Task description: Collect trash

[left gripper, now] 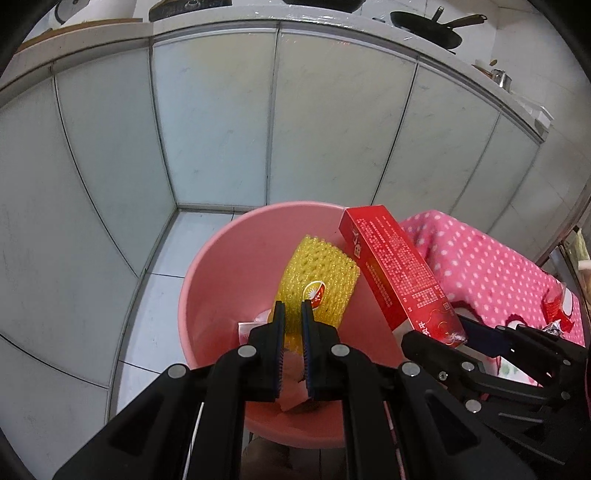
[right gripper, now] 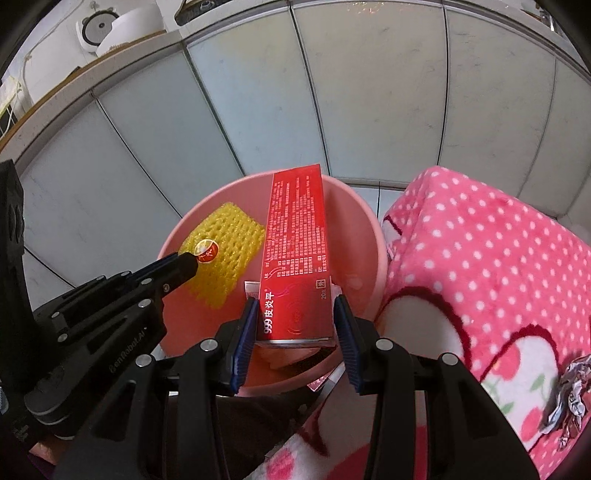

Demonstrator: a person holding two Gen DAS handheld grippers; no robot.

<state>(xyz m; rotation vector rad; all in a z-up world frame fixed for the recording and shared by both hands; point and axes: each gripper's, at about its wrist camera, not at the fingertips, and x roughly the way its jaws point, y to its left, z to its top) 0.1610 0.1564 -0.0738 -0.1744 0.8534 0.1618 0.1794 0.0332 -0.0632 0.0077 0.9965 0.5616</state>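
So from the left wrist view, the left gripper (left gripper: 293,314) has its jaws nearly together and pinched on a yellow foam mesh fruit sleeve (left gripper: 317,275) with a round red and gold sticker on it, and the sleeve hangs right over the inside of a round pink plastic basin (left gripper: 207,280) sitting on a pale tiled floor (left gripper: 162,295). There's some small scrap lying in the bottom of the basin, partly hidden behind the fingers, can't really tell what it is. Just to the right, the right gripper (left gripper: 461,328) comes in holding a long red cardboard box (left gripper: 395,273) covered in small white print, tilted up over the basin's right rim. Behind that is a pink fleece blanket with white polka dots (left gripper: 480,258), and pale cabinet doors (left gripper: 221,129) fill the background, with a dark frying pan (left gripper: 428,26) up on the tabletop above them. Switching to the right wrist view, the right gripper (right gripper: 295,317) stands about half open with both blue pads pressed on the sides of the red box's (right gripper: 295,243) lower end, box pointing away over the basin (right gripper: 365,236). The left gripper (right gripper: 188,262) reaches in from the left, clamped on the yellow sleeve (right gripper: 229,251) at its sticker, over the basin's left half. A crumpled bit of silver foil wrapper (right gripper: 569,395) lies on the polka dot blanket (right gripper: 480,258) at the right edge.
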